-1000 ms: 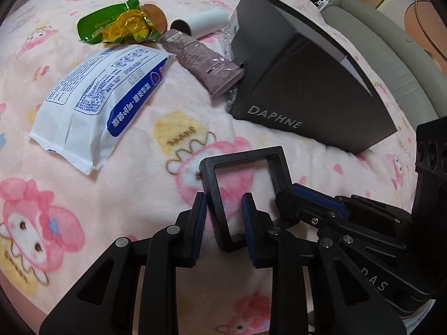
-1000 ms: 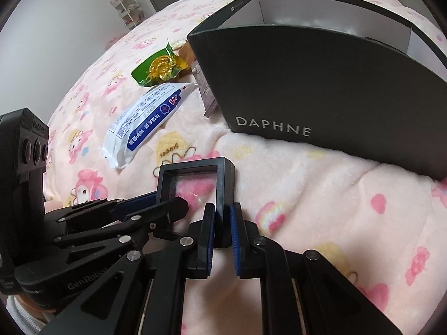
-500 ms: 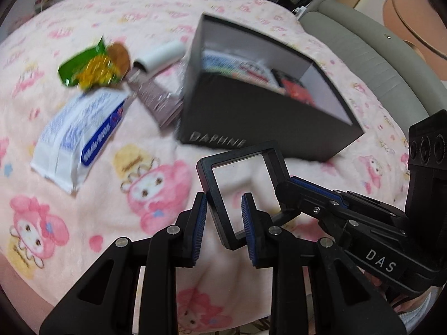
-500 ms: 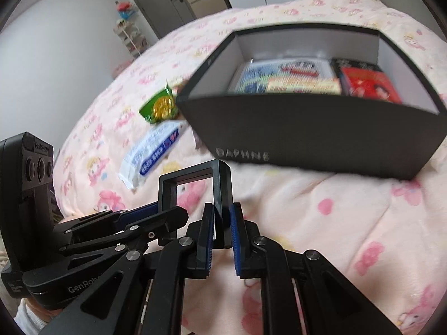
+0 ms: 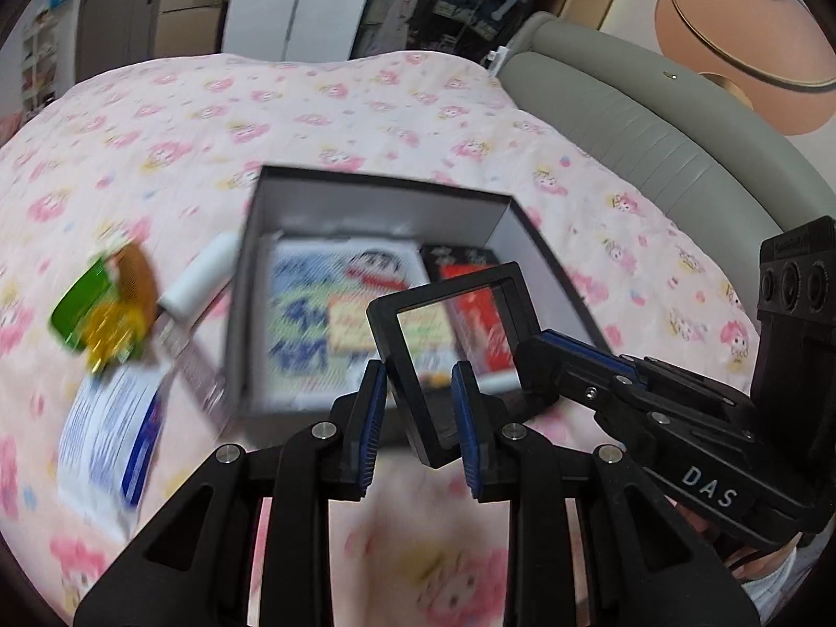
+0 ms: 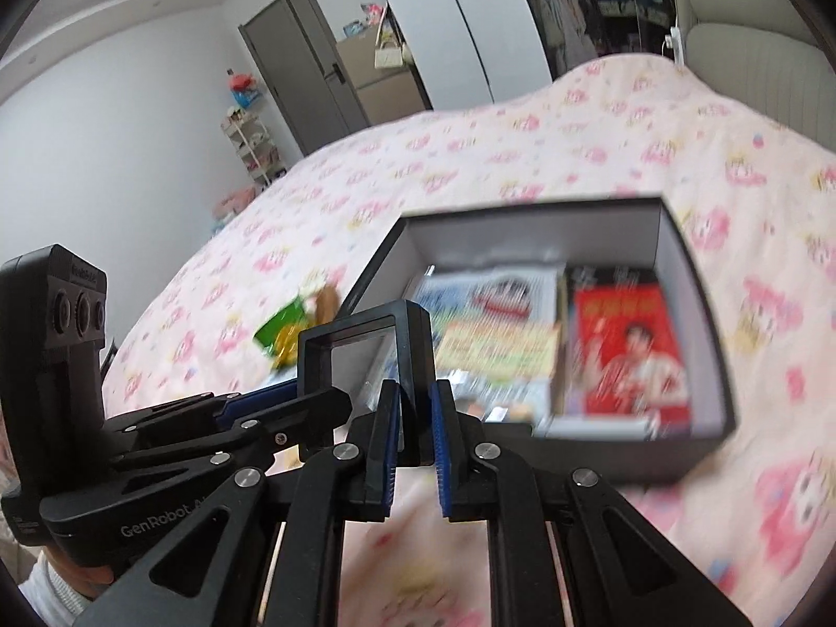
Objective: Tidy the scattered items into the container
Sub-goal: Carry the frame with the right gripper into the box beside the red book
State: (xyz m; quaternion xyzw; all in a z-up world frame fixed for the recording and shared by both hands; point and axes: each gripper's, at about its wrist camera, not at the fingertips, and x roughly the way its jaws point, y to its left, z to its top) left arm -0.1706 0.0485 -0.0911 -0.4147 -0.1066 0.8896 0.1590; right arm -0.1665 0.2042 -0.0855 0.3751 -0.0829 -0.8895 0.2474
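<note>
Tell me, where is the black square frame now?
The black square frame is held between both grippers, left and right, above the black box's near edge.

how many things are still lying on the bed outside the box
4 visible: green snack packet, white roll, mauve tube, wipes pack, all left of the box. More may be hidden.
</note>
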